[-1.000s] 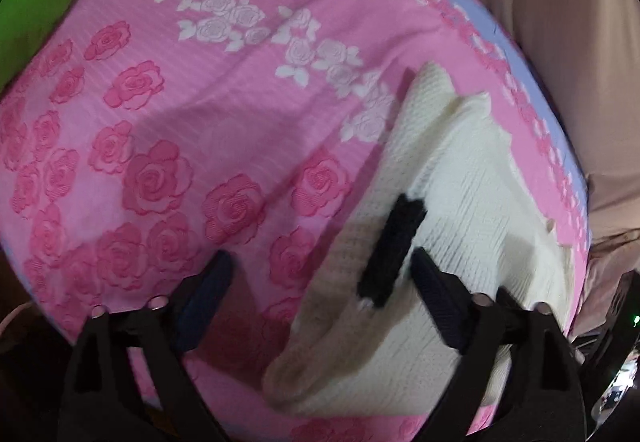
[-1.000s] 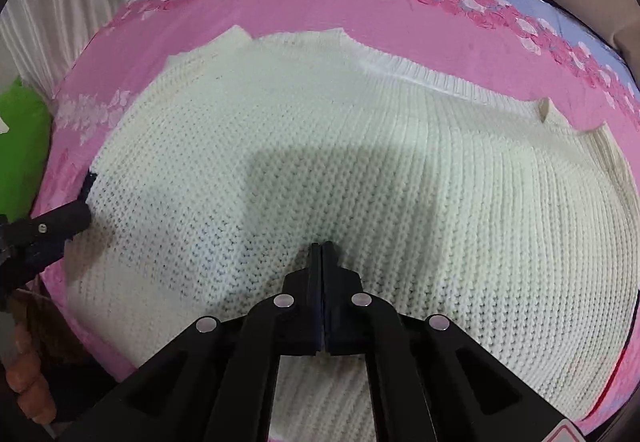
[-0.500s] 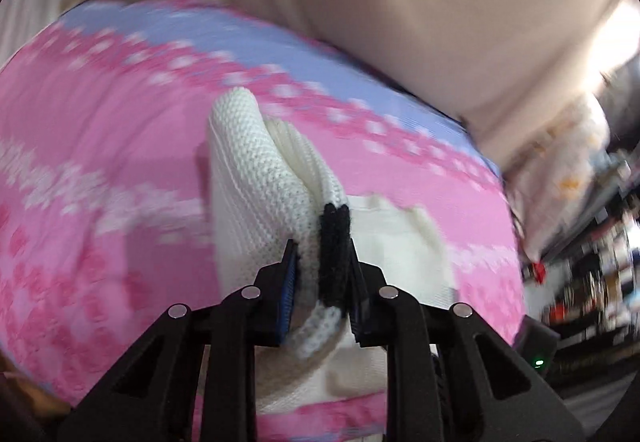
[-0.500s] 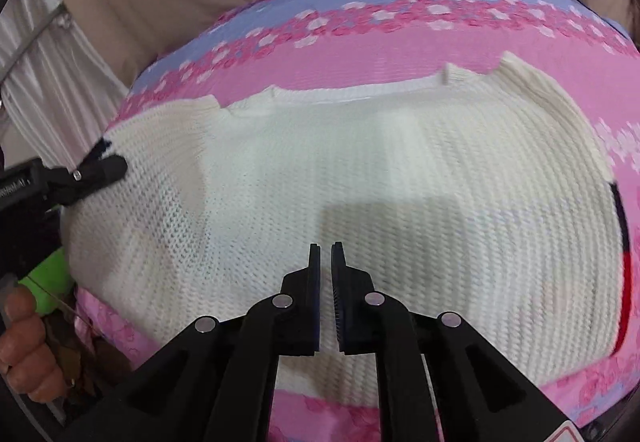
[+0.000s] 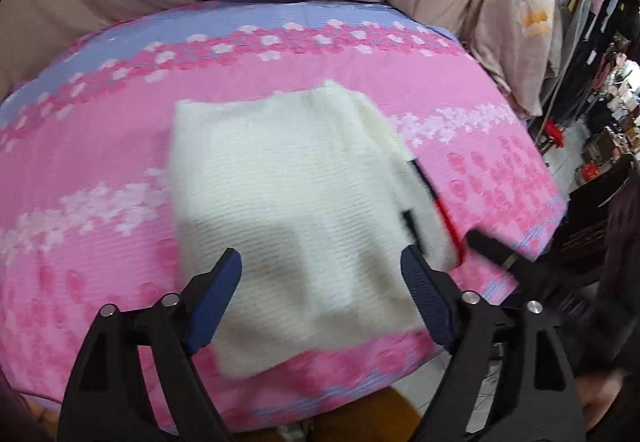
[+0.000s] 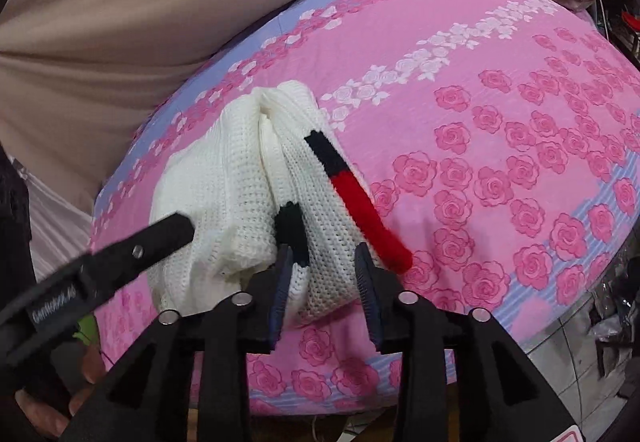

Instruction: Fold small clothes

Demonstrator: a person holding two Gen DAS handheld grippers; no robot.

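The left gripper, jaws opening wide and gripping nothing, hung above a folded white knit sweater lying on the pink rose-print bedspread; the right gripper, jaws opening, straddled the sweater's near edge without clamping it.

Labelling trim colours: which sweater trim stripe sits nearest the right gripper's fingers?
The short black stripe, ending between the right gripper fingers on the white knit sweater. The longer black-and-red stripe runs outside them, to the right.
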